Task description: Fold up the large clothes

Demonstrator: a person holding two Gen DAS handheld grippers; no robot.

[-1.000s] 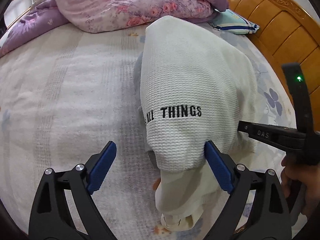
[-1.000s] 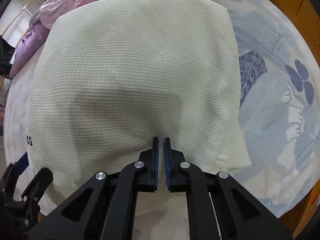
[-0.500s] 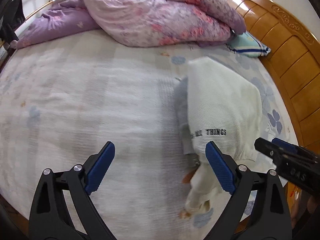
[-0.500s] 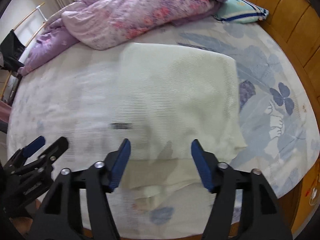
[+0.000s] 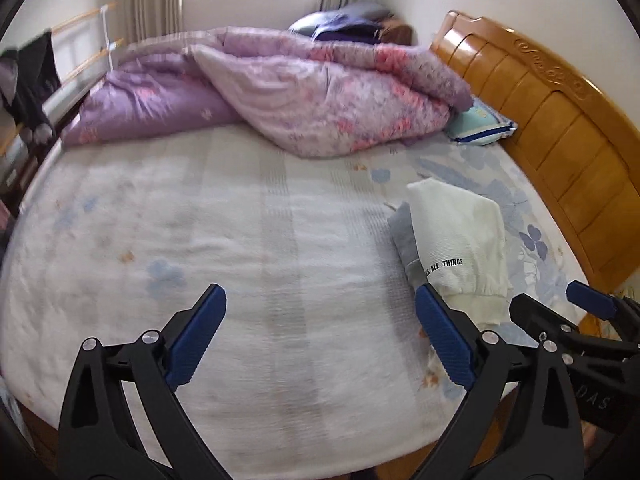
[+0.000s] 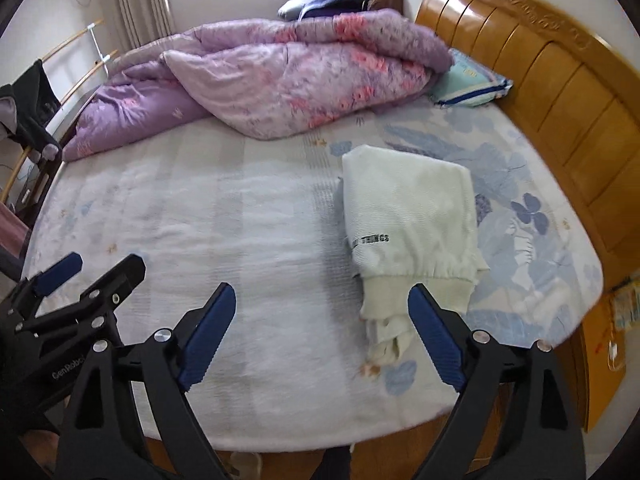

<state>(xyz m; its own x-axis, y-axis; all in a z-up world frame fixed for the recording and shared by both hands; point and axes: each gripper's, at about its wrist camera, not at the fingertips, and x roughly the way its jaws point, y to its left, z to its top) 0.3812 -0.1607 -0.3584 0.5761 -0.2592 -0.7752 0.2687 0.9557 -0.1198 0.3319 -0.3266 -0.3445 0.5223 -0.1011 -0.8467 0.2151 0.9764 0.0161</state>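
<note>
Both tools hang over the bed's (image 6: 280, 216) near edge, touching nothing. The left hand-held gripper (image 5: 320, 336) has its 2 blue pads spread wide, empty. The right hand-held gripper (image 6: 320, 332) is equally spread, empty. The folded white sweater (image 6: 412, 220) lies ahead of the right one, slightly to its right.

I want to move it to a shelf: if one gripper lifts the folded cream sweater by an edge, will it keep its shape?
Probably not. The cream sweater is soft knit, so its layers would likely sag open. Its cuff already trails loose and would dangle.
</note>
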